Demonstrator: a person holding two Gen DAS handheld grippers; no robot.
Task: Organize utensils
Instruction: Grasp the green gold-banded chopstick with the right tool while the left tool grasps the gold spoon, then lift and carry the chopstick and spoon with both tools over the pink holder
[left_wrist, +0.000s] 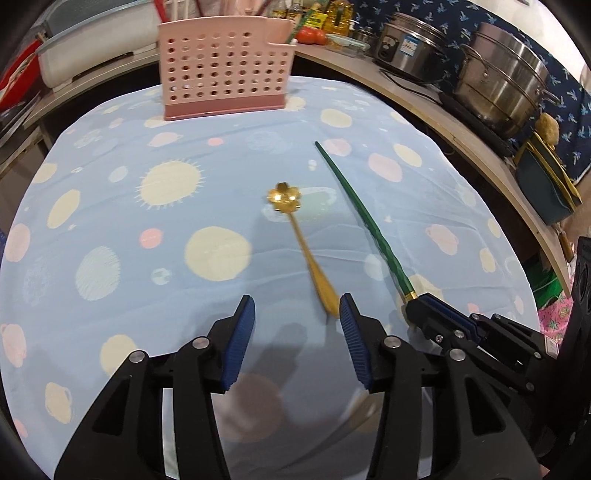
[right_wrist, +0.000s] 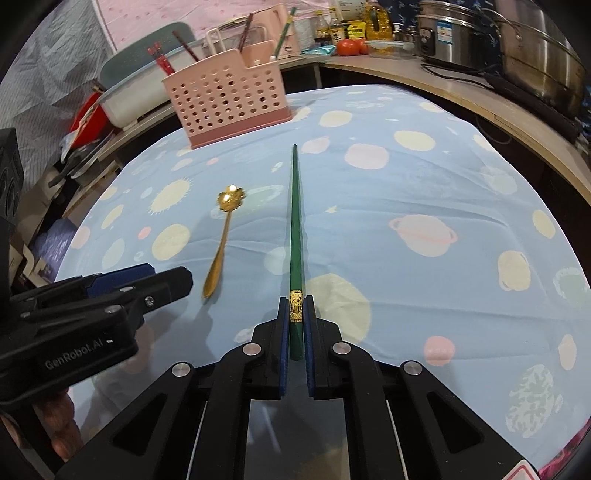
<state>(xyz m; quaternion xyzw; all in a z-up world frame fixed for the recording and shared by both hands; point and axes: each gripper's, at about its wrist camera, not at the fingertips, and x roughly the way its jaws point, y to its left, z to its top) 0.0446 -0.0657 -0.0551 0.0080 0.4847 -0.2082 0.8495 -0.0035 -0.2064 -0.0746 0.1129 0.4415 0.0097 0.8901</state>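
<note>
A gold flower-headed spoon (left_wrist: 295, 236) lies on the blue planet-print cloth (left_wrist: 147, 258); it also shows in the right wrist view (right_wrist: 221, 243). My left gripper (left_wrist: 297, 314) is open, its right fingertip close to the spoon's handle end. My right gripper (right_wrist: 295, 314) is shut on the thick end of a green chopstick (right_wrist: 295, 221), which points away over the cloth; the chopstick also shows in the left wrist view (left_wrist: 362, 218). A pink perforated utensil holder (left_wrist: 225, 66) stands at the far edge of the cloth and holds red and green chopsticks (right_wrist: 162, 61).
A wooden counter (left_wrist: 461, 122) curves along the right with steel pots (left_wrist: 506, 81), a rice cooker (left_wrist: 410, 44), bottles and tomatoes (right_wrist: 351, 46). A white box (left_wrist: 92, 55) and clutter sit at the left.
</note>
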